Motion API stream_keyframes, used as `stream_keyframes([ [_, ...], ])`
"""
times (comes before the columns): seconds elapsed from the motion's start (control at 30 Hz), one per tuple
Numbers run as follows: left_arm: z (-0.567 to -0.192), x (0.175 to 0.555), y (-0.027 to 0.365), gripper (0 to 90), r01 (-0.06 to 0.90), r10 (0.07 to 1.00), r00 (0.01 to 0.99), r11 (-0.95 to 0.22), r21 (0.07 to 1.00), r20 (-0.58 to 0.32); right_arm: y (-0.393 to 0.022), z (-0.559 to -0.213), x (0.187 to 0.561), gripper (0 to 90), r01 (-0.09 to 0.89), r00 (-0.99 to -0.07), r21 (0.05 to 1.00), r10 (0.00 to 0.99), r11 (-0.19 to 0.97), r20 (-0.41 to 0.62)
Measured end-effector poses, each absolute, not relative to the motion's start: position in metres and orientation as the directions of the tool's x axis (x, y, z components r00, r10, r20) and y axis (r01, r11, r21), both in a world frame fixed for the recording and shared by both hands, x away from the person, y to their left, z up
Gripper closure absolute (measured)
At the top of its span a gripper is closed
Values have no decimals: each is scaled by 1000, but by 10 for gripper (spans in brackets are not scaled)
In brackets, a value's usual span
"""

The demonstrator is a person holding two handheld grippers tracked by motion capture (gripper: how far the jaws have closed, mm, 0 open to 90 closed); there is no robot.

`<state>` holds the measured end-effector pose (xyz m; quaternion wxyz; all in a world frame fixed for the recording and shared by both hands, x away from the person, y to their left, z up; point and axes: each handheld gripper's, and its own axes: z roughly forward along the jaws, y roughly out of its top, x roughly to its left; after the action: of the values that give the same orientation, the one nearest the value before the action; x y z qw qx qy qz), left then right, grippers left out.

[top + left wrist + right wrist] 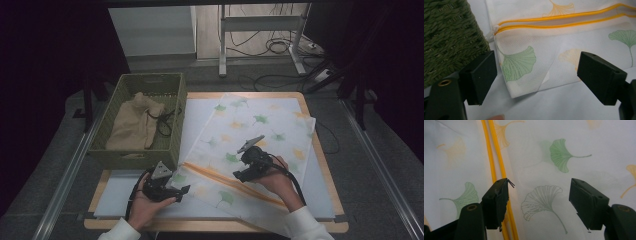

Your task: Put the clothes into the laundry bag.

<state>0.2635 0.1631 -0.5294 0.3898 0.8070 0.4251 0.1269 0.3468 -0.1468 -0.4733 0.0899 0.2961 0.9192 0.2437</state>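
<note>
Mesh bag [250,145], white with ginkgo leaves and an orange zipper [225,177], is spread flat across the counter [320,200], its near-left corner just beside a green basket [145,150]. At that corner the left claw [181,190] is held released. Over the zipper the right claw [239,176] is held released.

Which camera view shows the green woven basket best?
The high view: it takes in the whole green basket at the table's left, with a tan cloth bag inside. The left gripper view catches just a patch of its woven wall beside the leaf-print pouch. The right gripper view looks at the pouch instead.
</note>
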Motion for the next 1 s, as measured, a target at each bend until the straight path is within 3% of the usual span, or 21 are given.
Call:
stream_keyframes([
  [0.63,-530,264,163,158,585,783,609,-337,738,-125,-133,-499,352,324,521,-816,391,577,758,-30],
  [1.0,-530,264,163,158,585,783,610,-339,737,-124,-133,-499,351,321,517,-825,382,564,766,-15],
])
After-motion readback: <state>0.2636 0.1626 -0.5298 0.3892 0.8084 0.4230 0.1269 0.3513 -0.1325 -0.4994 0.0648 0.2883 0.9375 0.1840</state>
